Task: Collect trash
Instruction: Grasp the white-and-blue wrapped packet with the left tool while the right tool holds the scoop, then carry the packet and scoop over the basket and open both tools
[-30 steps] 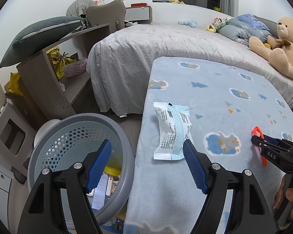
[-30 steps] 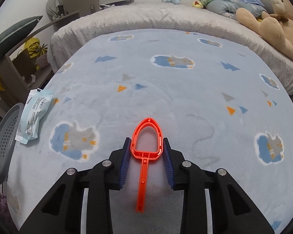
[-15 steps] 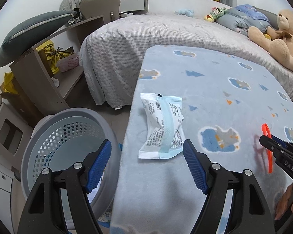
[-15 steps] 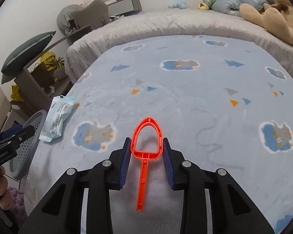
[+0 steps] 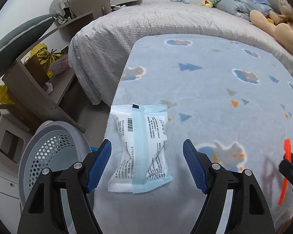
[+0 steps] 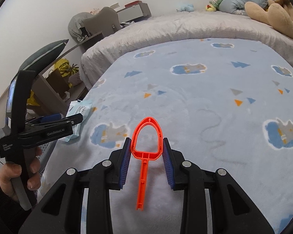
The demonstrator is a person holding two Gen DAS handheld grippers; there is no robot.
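Wrapper [image 5: 139, 152] lying near blanket [image 5: 214, 101] edge beside basket [image 5: 48, 152], not yet grasped; left gripper [image 5: 146, 165] hanging spread around it. Right gripper [image 6: 146, 148] pinching orange plastic piece [image 6: 145, 150] over blanket. Neither item binned.

Your left gripper [image 5: 146, 157] hangs over the near-left corner of the blanket [image 5: 214, 97], its fingers either side of the packet [image 5: 139, 152], not touching it. Packet lies on the blanket right at its left edge. Basket [image 5: 48, 150] sits on the floor left of that edge, just beside your left finger. Shelf [image 5: 39, 89] stands behind the basket, cushion [image 5: 17, 42] on top of it. Your right gripper [image 6: 146, 152] is to the right of the left one, fingers against both sides of the loop tool [image 6: 145, 150], handle pointing back toward you. Blanket lies on the bed [image 5: 156, 25]; teddy [image 5: 279, 31] at the far right of it.
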